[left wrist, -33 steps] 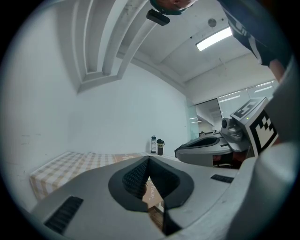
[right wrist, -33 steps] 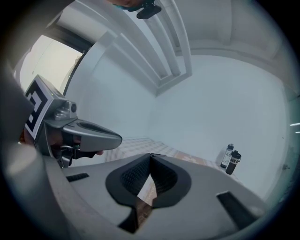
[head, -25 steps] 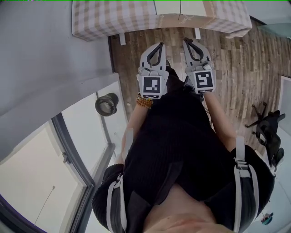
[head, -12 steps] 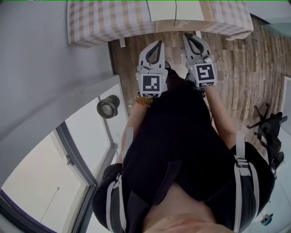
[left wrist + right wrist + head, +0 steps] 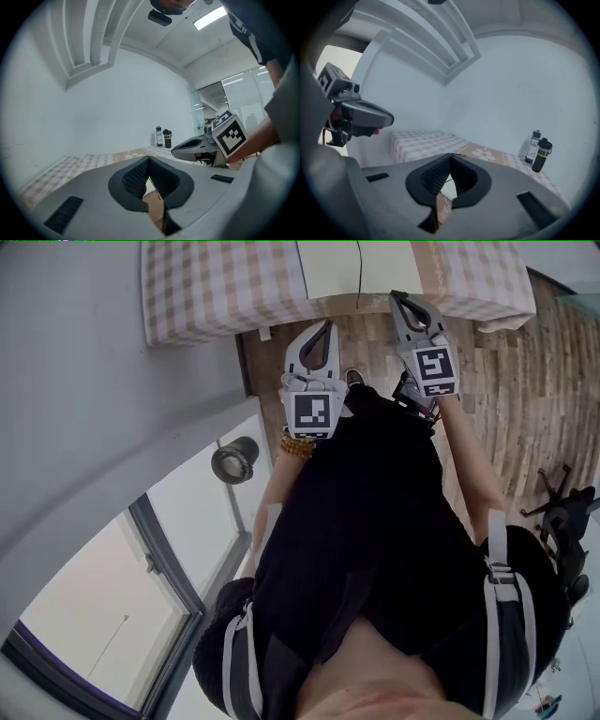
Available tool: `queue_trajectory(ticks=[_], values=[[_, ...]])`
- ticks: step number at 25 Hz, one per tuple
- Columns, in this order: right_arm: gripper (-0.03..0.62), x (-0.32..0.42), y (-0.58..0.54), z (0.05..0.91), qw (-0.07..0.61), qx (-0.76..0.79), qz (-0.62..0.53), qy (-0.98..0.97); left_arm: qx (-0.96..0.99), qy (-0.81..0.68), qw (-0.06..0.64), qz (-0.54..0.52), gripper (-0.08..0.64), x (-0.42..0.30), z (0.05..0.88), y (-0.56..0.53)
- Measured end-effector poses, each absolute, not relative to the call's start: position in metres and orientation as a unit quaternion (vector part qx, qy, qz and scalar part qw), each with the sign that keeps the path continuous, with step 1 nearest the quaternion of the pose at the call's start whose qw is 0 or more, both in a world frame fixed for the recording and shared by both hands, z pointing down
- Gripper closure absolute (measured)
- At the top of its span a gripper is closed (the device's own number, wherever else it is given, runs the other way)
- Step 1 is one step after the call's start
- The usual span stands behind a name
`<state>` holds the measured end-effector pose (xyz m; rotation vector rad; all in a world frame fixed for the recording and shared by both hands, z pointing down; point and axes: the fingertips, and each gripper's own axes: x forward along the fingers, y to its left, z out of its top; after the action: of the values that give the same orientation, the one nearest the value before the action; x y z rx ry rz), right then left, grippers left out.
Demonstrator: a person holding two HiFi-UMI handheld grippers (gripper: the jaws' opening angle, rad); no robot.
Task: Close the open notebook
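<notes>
left claw and right claw, both shut tight and empty, held out nearly level side by side, right further forward, toward open notebook lying flat on checked-cloth desk; dark bottle lettering unreadable.

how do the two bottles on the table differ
The pale bottle is slimmer with a small cap; the black bottle is wider with a broad lid. The pale bottle carries a dark label, the black bottle pale print. Both stand upright, side by side, on the checked table near the wall.
</notes>
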<state>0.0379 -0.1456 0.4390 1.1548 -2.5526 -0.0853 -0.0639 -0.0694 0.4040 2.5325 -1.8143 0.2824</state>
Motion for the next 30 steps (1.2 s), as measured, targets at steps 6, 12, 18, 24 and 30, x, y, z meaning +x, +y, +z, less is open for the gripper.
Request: queue_trajectory(ticks=[6, 12, 18, 24, 30], values=[[0.586, 0.013, -0.165, 0.457, 0.217, 0.334, -0.107, -0.911, 0.795, -0.598, 0.021, 0.093, 0.555, -0.075, 0.412, -0.075], [0.586, -0.009, -0.182, 0.496, 0.282, 0.252, -0.191, -0.906, 0.794, -0.6, 0.015, 0.098, 0.555, -0.086, 0.421, -0.101], [0.554, -0.034, -0.185, 0.518, 0.334, 0.183, -0.246, -0.891, 0.786, -0.612, 0.011, 0.086, 0.555, -0.105, 0.417, -0.113], [0.518, -0.055, -0.182, 0.542, 0.374, 0.122, -0.299, -0.87, 0.783, -0.617, 0.01, 0.081, 0.555, -0.105, 0.418, -0.117], [0.474, -0.061, -0.175, 0.571, 0.406, 0.075, -0.311, -0.856, 0.777, -0.624, 0.015, 0.082, 0.555, -0.101, 0.423, -0.118]])
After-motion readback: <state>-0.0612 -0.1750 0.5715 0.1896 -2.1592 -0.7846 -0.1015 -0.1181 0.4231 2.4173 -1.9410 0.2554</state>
